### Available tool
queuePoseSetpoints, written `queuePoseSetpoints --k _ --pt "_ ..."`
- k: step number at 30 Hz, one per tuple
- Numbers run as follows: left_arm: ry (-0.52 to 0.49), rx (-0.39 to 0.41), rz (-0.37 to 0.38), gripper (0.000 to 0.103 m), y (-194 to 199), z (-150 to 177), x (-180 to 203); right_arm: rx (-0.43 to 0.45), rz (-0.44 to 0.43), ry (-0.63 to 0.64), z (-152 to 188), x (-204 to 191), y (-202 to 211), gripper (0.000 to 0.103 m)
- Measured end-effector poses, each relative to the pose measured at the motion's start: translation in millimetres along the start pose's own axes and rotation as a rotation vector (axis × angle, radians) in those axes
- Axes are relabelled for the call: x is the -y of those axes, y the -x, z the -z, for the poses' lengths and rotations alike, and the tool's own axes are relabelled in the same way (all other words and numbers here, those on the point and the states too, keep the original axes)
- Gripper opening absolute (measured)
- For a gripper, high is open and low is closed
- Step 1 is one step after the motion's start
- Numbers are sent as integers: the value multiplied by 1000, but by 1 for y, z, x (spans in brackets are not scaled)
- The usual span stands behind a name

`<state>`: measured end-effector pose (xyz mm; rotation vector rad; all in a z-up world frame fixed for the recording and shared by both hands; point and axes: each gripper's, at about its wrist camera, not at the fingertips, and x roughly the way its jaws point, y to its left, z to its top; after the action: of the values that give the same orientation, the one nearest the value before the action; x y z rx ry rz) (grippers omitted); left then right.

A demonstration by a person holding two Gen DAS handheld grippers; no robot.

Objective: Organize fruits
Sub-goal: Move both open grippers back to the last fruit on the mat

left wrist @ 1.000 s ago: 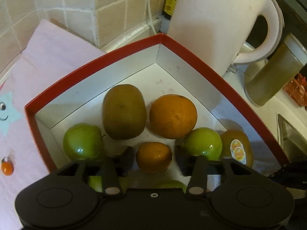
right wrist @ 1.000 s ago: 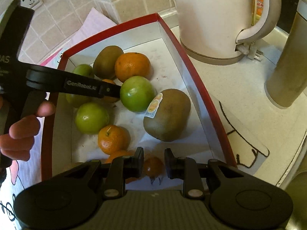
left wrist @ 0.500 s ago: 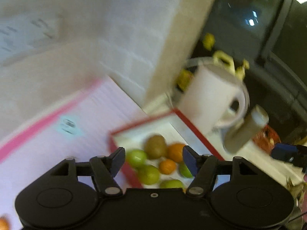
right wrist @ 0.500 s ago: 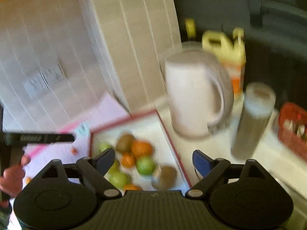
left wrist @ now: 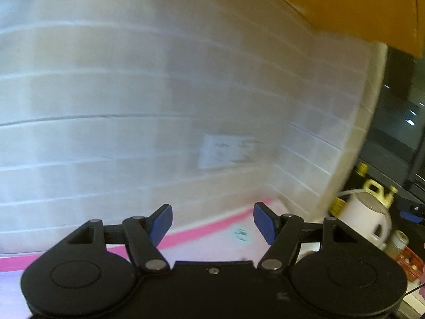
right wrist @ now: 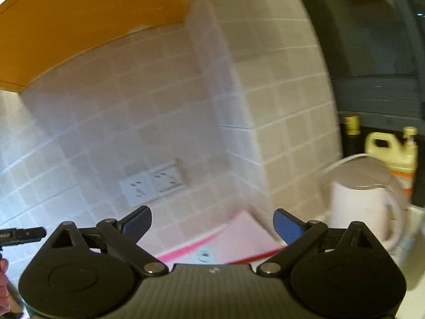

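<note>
No fruit shows in either view. Both grippers are raised and face the tiled wall. My left gripper has its blue pads apart; its jaws are opening with nothing between them. My right gripper has its jaws spread wide and still opening, also with nothing between them. A thin red edge, likely the rim of the red fruit box, peeks out just above the right gripper's body. The rest of the box is hidden. The left gripper's tip shows at the far left of the right wrist view.
A pink mat lies on the counter below the wall. A white kettle stands at the right, with a yellow jug behind it. A wall socket sits on the tiles. A jar and a red basket are right of the kettle.
Both grippers lifted away from the fruit box and tilted up toward the wall. The right gripper let go of a small orange fruit and opened wide. The left gripper's jaws also widened.
</note>
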<state>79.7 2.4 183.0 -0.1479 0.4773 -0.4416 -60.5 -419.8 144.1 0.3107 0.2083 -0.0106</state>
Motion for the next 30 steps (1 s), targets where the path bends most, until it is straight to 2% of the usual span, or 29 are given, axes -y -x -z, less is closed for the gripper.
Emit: queuePoseSetpoints --k 7,13,19,26,30 --pt "54 40 -99 81 44 4 -54 -58 -74 40 9 -58 -40 100" --pt "92 3 -140 81 40 21 -92 -107 -77 67 20 -86 -72 100" --pt "30 -90 -163 81 -3 38 -115 -166 -49 71 33 -94 -116 100" --pt "41 -229 -90 81 -66 71 -139 -275 14 36 67 -85 -185 100" --pt "23 -326 -79 81 -106 98 -142 -369 59 6 97 -74 -229 99"
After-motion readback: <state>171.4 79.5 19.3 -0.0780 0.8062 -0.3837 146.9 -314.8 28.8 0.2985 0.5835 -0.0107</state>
